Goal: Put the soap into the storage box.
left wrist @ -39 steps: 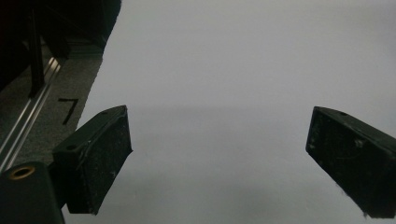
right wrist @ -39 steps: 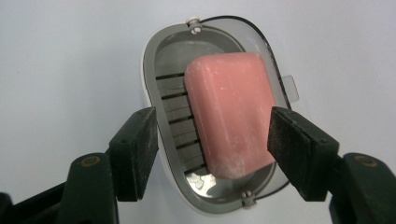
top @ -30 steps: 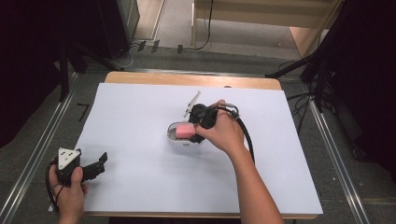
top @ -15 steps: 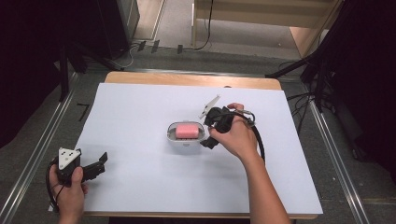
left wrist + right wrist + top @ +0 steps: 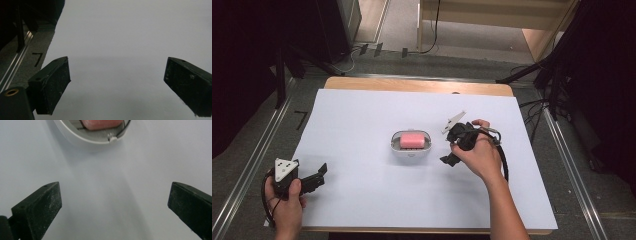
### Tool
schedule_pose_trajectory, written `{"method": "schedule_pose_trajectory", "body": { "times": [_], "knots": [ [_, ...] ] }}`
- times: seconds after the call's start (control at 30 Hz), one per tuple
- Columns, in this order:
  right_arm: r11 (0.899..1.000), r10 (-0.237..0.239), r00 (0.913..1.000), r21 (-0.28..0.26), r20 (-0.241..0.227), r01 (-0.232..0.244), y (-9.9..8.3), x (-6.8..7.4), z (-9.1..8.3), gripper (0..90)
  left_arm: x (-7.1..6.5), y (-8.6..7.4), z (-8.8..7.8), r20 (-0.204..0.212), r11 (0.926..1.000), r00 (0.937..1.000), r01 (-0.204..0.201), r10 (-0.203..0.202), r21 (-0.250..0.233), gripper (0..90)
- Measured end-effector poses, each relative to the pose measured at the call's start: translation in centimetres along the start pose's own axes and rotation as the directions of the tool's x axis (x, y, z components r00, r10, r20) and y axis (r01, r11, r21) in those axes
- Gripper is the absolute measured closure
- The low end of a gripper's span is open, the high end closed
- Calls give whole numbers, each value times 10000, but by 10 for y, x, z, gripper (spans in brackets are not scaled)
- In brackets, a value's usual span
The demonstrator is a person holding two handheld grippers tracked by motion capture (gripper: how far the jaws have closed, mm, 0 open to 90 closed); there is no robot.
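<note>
A white oval soap dish holding a pink rectangular bar of soap sits near the middle of the white sheet covering the wooden table; the bar lies flat inside the dish, within its rim; the right gripper, a black two-jaw tool carried in the person's right hand, lies just beside the dish on its right side, apart from it, jaws pointing toward the dish; the jaws have just been opening and now stand wide apart with nothing between them; in the right gripper view the two black pads frame bare white sheet, and the dish's rim with the pink soap shows beyond them at the top edge, untouched; the left gripper, black with a grey three-cornered plate on top, rests in the person's left hand near the front-left corner of the sheet, well apart from the dish; its jaws are likewise spread, empty, over plain white sheet in the left gripper view; a black "7" mark shows on the grey floor beside the sheet's left edge.
</note>
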State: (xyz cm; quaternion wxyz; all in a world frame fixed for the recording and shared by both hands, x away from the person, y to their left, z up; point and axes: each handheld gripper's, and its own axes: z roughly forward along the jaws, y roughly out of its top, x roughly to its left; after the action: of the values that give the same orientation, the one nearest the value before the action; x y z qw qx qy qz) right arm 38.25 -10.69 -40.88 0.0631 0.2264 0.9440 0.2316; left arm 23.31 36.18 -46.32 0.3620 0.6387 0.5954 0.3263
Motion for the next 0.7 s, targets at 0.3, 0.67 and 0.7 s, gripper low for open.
{"method": "schedule_pose_trajectory", "body": {
  "times": [0.3,0.67,0.7],
  "knots": [
    [9979,622,9979,-164,155,-619,-30,-4,-5,0,-1,0,0,-42,10000,10000,-36,35,-19,73],
    [9917,1257,9915,-321,344,-1246,-69,-5,-10,0,-1,0,0,-68,10000,10000,-41,41,-38,73],
    [9908,1327,9905,-324,362,-1315,-74,-5,-10,0,-1,0,0,-66,10000,10000,-37,37,-36,73]
  ]
}}
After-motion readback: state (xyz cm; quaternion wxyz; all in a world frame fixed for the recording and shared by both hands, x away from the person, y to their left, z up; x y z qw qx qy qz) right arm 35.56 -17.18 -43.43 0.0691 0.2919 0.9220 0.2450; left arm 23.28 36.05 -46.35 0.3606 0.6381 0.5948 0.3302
